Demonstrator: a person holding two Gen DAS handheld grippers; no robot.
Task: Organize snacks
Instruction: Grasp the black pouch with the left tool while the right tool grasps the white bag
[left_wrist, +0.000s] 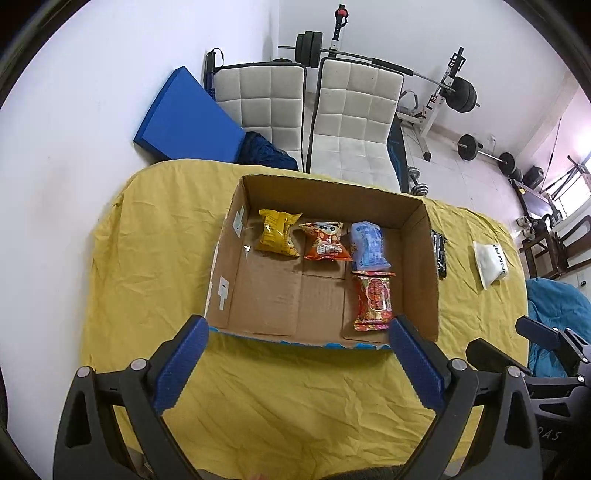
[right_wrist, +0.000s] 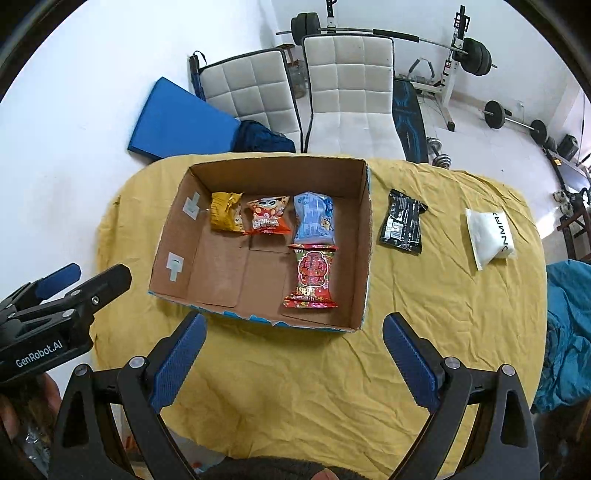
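Snack print mostly illegible. White flat pouch (right_wrist: 489, 236) near the tabletop's right edge reads "ONMAX" (cut off?). Black foil packet (right_wrist: 402, 221) lies just outside the open cardboard box (right_wrist: 364, 236); four packets inside. Left gripper (left_wrist: 297, 334), right gripper (right_wrist: 293, 330): both spread wide, empty.

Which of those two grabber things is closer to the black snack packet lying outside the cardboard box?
The right gripper. The black snack packet lies on the yellow cloth ahead and to its right; the left gripper sits across the open cardboard box, farther away.
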